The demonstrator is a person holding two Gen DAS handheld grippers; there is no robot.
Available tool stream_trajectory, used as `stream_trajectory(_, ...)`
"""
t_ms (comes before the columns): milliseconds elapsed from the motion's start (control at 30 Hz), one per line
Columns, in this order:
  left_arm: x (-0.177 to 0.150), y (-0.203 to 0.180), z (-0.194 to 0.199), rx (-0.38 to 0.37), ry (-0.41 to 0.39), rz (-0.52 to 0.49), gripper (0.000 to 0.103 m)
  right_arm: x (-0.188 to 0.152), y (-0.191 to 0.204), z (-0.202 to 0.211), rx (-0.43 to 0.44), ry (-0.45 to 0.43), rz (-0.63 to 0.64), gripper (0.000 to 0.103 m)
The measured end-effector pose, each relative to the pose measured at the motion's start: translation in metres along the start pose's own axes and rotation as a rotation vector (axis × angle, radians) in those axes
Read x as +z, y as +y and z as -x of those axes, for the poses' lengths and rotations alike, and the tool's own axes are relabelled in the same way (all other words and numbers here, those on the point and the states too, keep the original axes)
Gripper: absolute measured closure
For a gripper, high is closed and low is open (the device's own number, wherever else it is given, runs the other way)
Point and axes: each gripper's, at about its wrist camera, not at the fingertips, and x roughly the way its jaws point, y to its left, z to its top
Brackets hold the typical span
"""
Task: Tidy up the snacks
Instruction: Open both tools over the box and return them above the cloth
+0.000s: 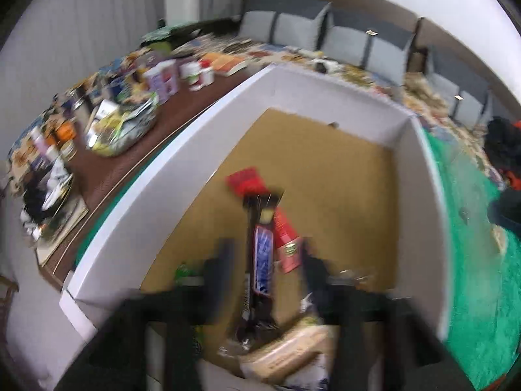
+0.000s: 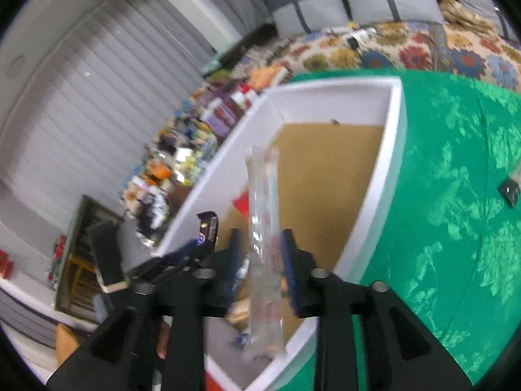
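Both grippers hang over the white box [image 1: 156, 176]. The left gripper [image 1: 267, 267] stands parted around a Snickers bar [image 1: 262, 260], apparently dropping it in. The right gripper [image 2: 260, 254], half open, flanks a clear packet [image 2: 263, 228], likewise loose.

left tongs [image 1: 265, 254]: parted, angled down | right tongs [image 2: 262, 251]: parted, angled down

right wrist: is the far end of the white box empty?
Yes, the far end of the white box shows only bare brown floor; snacks lie near the jaws.
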Motion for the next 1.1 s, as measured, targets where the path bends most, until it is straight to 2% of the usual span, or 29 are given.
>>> stream_trajectory(33, -0.004, 0.002, -0.001, 0.018, -0.015, 0.008, 0.017, -0.006, -0.007, 0.000, -0.009, -0.004, -0.006, 0.037)
stream_trajectory(67, -0.008, 0.003, 0.000, 0.034, -0.042, 0.016, 0.014, -0.010, -0.015, 0.005, -0.023, -0.021, 0.001, 0.037)
stream_trajectory(133, -0.013, 0.000, 0.004, 0.040, -0.062, 0.018, 0.014, -0.018, -0.029, 0.015, -0.083, -0.041, 0.050, 0.037)
stream_trajectory(267, -0.017, -0.020, 0.019, -0.021, -0.080, 0.029, 0.014, -0.058, -0.077, 0.046, -0.260, -0.084, 0.166, 0.036)
stream_trajectory(433, -0.025, -0.089, 0.052, -0.166, -0.142, -0.044, 0.014, -0.137, -0.168, 0.093, -0.546, -0.097, 0.278, 0.036)
stream_trajectory(533, -0.037, -0.147, 0.066, -0.285, -0.147, -0.123, 0.009, -0.181, -0.227, 0.131, -0.674, -0.088, 0.234, 0.036)
stream_trajectory(600, -0.048, -0.186, 0.067, -0.348, -0.137, -0.182, 0.000, -0.202, -0.263, 0.160, -0.730, -0.096, 0.164, 0.036)
stream_trajectory(700, -0.072, -0.248, 0.049, -0.395, -0.076, -0.289, 0.000, -0.218, -0.310, 0.198, -0.803, -0.111, 0.042, 0.036)
stream_trajectory(733, -0.080, -0.265, 0.038, -0.396, -0.047, -0.325, 0.000, -0.221, -0.325, 0.209, -0.823, -0.124, 0.000, 0.027)
stream_trajectory(867, -0.117, -0.329, -0.014, -0.355, 0.068, -0.446, 0.000, -0.215, -0.356, 0.236, -0.897, -0.176, -0.125, 0.023)
stream_trajectory(967, -0.131, -0.356, -0.040, -0.309, 0.082, -0.481, 0.000, -0.212, -0.373, 0.249, -0.878, -0.192, -0.174, 0.022)
stream_trajectory(1067, -0.132, -0.368, -0.055, -0.282, 0.091, -0.457, 0.000, -0.207, -0.381, 0.252, -0.853, -0.196, -0.198, 0.020)
stream_trajectory(1100, -0.132, -0.371, -0.055, -0.267, 0.067, -0.458, 0.000, -0.208, -0.379, 0.253, -0.854, -0.195, -0.195, 0.020)
